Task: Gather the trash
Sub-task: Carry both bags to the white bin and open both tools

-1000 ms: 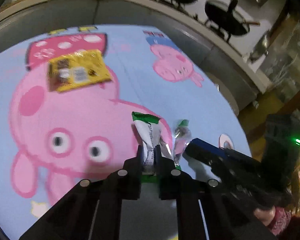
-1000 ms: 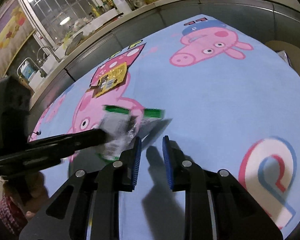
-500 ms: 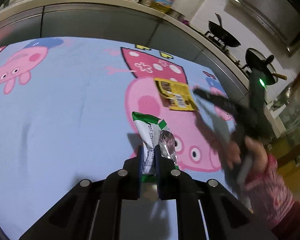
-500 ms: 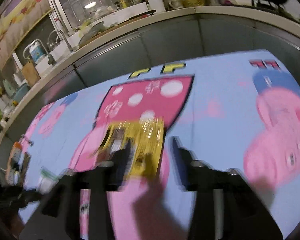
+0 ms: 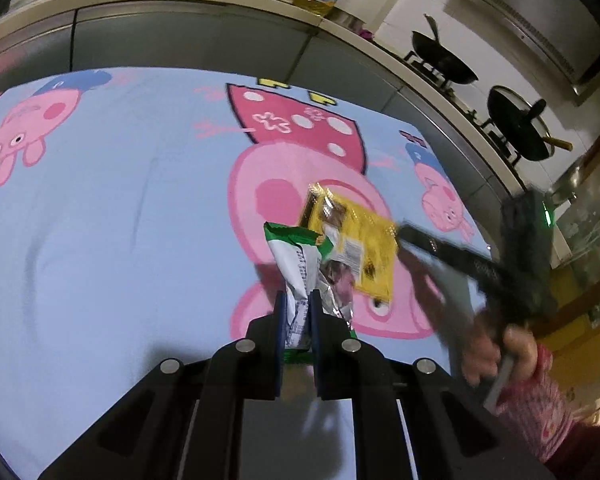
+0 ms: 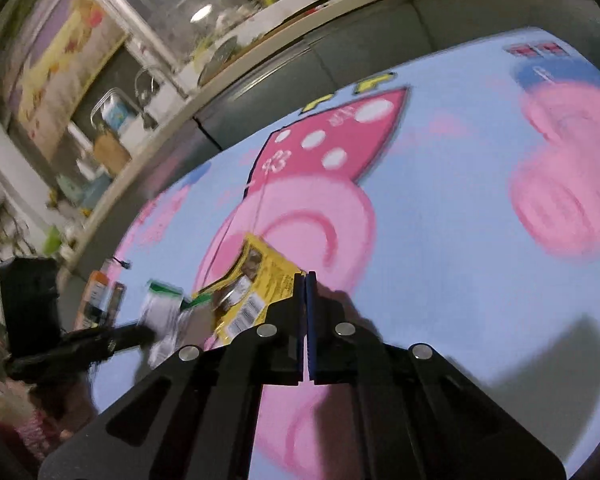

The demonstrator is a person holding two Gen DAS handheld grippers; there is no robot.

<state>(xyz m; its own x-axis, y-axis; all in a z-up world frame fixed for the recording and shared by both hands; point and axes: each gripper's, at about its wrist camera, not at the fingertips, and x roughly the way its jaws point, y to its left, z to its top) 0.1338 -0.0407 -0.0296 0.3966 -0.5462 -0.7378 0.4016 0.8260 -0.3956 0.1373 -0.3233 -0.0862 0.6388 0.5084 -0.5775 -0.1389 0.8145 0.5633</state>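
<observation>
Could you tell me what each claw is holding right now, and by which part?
Left claw: green-and-white wrapper, pinched at its lower end. Right claw: yellow packet, gripped at its edge.

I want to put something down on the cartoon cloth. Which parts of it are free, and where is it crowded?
Free: the wide blue cloth between the small pig print and the left gripper, and the blue area by the right-hand pig print. Crowded: the middle, where the green wrapper, the yellow wrapper and the right gripper meet.
</observation>
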